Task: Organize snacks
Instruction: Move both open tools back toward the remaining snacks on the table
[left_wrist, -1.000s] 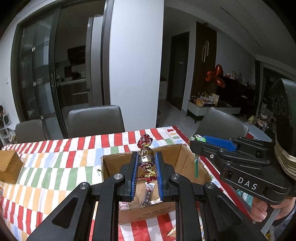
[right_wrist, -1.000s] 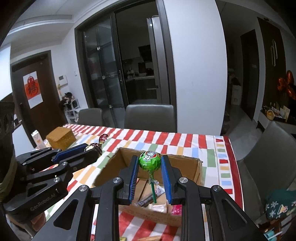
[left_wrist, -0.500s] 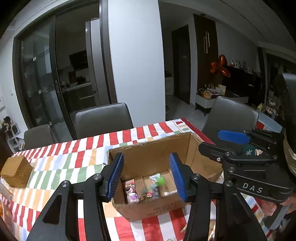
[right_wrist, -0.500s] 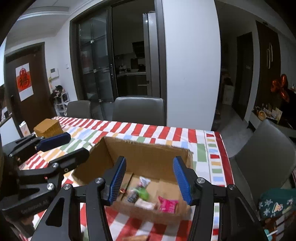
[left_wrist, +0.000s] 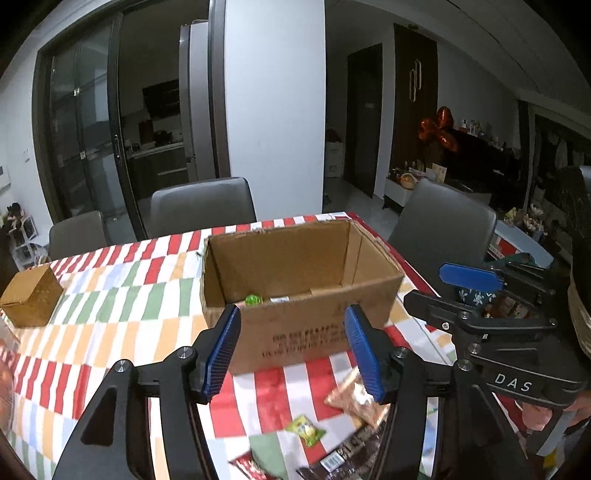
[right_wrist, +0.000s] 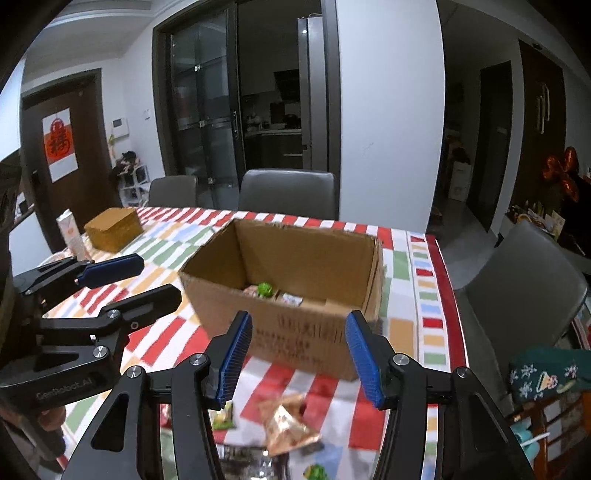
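Left wrist view: both tools empty before the cardboard box (left_wrist: 295, 295) on the striped desk (left_wrist: 122, 295).
Left tool (left_wrist: 293, 349), jaws just opened further, and right tool (right_wrist: 297, 354) stand apart, gripping nothing. A green lollipop (right_wrist: 265, 289) lies inside the box; loose snack packets (left_wrist: 354, 397) lie near its front. "DAS" marks the right tool; the box's print is too blurred to read.

The cardboard box (left_wrist: 303, 328) is open at the top, and its near wall is faced closely by both pairs of spread fingers. The desk (left_wrist: 122, 295) to the left is bare up to the small brown box (left_wrist: 31, 295). The near strip is cluttered with snack packets (right_wrist: 288, 424), and the right side is hemmed by a grey chair (right_wrist: 517, 288).
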